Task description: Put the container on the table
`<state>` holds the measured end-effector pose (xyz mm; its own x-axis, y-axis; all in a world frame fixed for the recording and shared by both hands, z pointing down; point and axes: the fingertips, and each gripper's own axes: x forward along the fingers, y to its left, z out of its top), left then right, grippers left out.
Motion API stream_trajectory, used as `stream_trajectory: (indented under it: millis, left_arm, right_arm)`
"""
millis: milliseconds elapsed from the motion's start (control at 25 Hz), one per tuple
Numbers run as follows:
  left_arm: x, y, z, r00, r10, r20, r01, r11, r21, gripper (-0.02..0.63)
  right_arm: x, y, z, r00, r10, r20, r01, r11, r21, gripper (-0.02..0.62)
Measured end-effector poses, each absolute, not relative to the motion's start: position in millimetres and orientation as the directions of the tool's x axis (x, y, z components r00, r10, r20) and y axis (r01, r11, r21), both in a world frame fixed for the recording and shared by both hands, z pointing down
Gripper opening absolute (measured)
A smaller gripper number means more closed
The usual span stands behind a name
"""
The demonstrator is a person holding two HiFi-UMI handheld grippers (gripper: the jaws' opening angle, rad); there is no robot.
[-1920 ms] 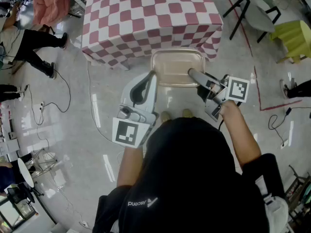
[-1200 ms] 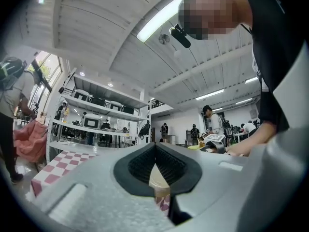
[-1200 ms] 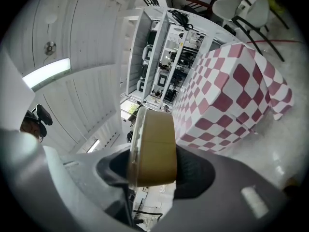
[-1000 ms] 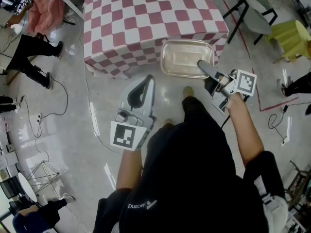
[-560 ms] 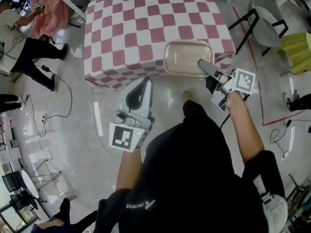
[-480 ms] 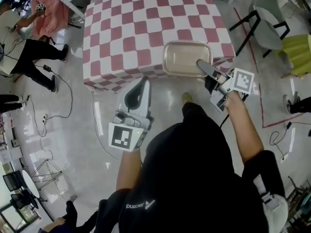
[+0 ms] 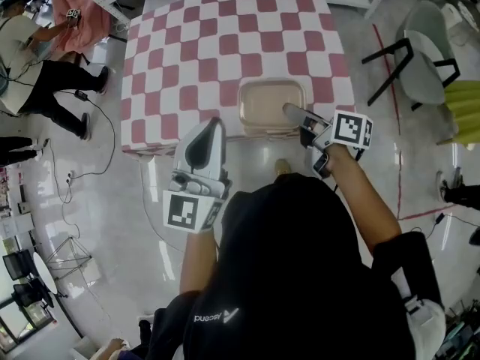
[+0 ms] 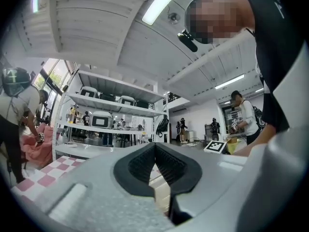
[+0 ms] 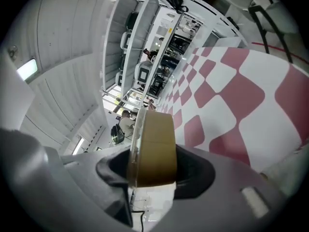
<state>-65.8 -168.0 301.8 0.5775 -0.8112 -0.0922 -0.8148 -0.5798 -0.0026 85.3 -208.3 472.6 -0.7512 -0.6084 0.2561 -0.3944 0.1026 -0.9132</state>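
The container (image 7: 268,105), a shallow tan tub with a clear lid, hangs over the near edge of the red-and-white checkered table (image 7: 195,51). My right gripper (image 7: 294,115) is shut on its near right rim. In the right gripper view the tub's brown wall (image 9: 153,144) stands on edge, clamped between the jaws of the right gripper (image 9: 154,174), with the table (image 9: 231,95) beyond. Whether the tub rests on the cloth I cannot tell. My left gripper (image 7: 213,126) is shut and holds nothing, just left of the tub at the table's front edge. Its closed tips (image 8: 155,149) point over the table.
A dark-framed chair (image 7: 420,51) and a yellow-green seat (image 7: 465,100) stand right of the table, with a red tape line (image 7: 390,111) on the floor. People (image 7: 37,58) and cables are at the left. White shelving (image 8: 111,124) lies beyond the table.
The container, held by my right gripper, has moved from in front of the table to over its near edge. The left gripper came forward alongside, still shut and empty.
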Motion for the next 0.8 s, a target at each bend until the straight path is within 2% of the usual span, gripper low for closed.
stream_trajectory:
  millis: [520, 800]
  left_arm:
    - [-73, -207, 312, 0.62, -0.781, -0.076, -0.782, -0.623, 0.012, 0.009]
    - [-77, -215, 316, 0.653, -0.754, -0.077, -0.754, -0.656, 0.026, 0.009]
  right_arm:
    - [81, -242, 517, -0.712, -0.579, 0.397, -0.474, -0.021, -0.88, 0.221]
    - [91, -245, 527, -0.64, -0.574, 0.51, -0.607, -0.029, -0.794, 0.296]
